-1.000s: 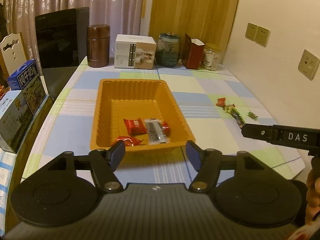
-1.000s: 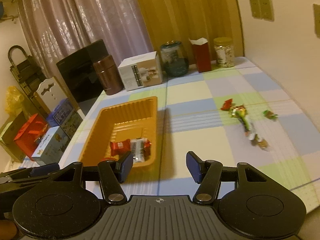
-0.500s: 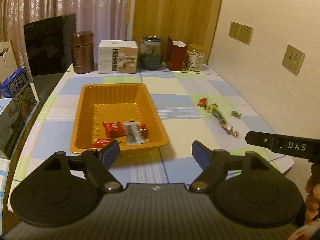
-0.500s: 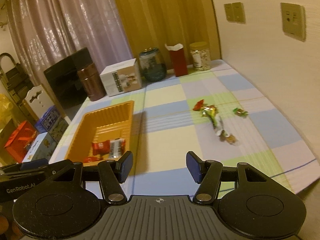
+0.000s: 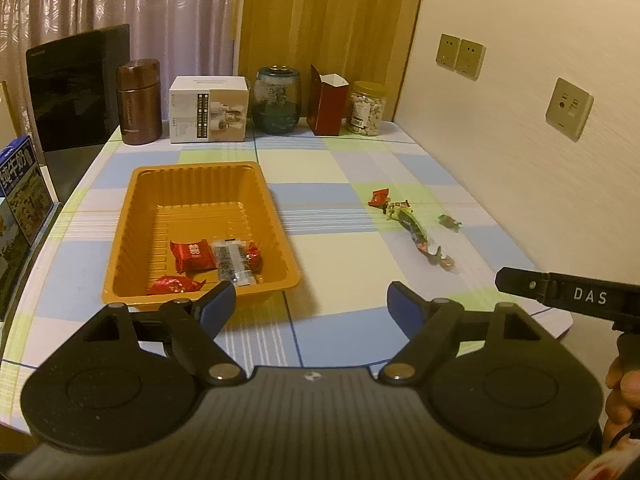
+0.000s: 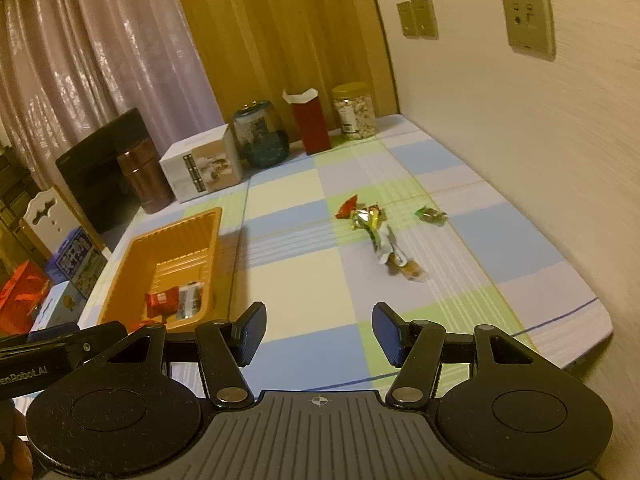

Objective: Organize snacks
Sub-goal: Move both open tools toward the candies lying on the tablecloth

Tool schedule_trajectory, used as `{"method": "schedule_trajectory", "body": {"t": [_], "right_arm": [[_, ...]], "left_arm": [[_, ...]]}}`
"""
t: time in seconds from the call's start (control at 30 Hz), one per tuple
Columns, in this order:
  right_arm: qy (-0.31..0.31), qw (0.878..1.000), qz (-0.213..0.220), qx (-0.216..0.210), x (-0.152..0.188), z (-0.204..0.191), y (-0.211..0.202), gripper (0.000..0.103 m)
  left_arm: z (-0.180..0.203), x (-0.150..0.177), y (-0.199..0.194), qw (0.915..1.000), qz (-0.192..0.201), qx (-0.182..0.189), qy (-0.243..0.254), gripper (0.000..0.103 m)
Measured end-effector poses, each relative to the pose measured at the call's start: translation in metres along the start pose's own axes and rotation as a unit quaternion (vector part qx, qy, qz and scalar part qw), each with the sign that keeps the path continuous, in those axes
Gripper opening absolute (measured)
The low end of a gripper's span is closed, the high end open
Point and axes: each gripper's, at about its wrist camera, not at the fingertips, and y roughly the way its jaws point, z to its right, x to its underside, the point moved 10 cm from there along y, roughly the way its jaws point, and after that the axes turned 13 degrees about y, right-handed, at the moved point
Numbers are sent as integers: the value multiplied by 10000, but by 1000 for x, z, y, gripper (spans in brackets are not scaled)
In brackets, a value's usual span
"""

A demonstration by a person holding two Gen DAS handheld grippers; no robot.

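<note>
An orange tray [image 5: 200, 172] [image 6: 136, 268] lies on the checked tablecloth and holds red snack packs [image 5: 192, 256] and a clear dark-speckled bar [image 5: 234, 260]. Several loose wrapped snacks [image 5: 412, 228] [image 6: 376, 232] lie on the cloth to the tray's right, with a small green candy [image 5: 450, 222] [image 6: 430, 215] apart. My left gripper [image 5: 310, 304] is open and empty above the near table edge, just in front of the tray. My right gripper [image 6: 318, 330] is open and empty, held back from the loose snacks.
Along the far edge stand a brown canister [image 5: 138, 102], a white box [image 5: 208, 110], a glass jar [image 5: 276, 100], a red carton [image 5: 328, 106] and a nut jar [image 5: 366, 108]. A wall with sockets runs on the right. Boxes [image 5: 20, 188] sit on the left.
Both grippers have pulled back and risen, so the tray and snacks look farther off. Both have turned a little to the right. Jaws stay open.
</note>
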Motion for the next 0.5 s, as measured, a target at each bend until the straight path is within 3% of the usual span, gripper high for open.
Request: {"method": "schedule_trajectory", "body": {"t": [0.5], "right_arm": [[138, 9997, 57, 184, -7, 24, -2, 59]], "left_arm": [[19, -6, 10, 9999, 0, 154, 58, 83]]}}
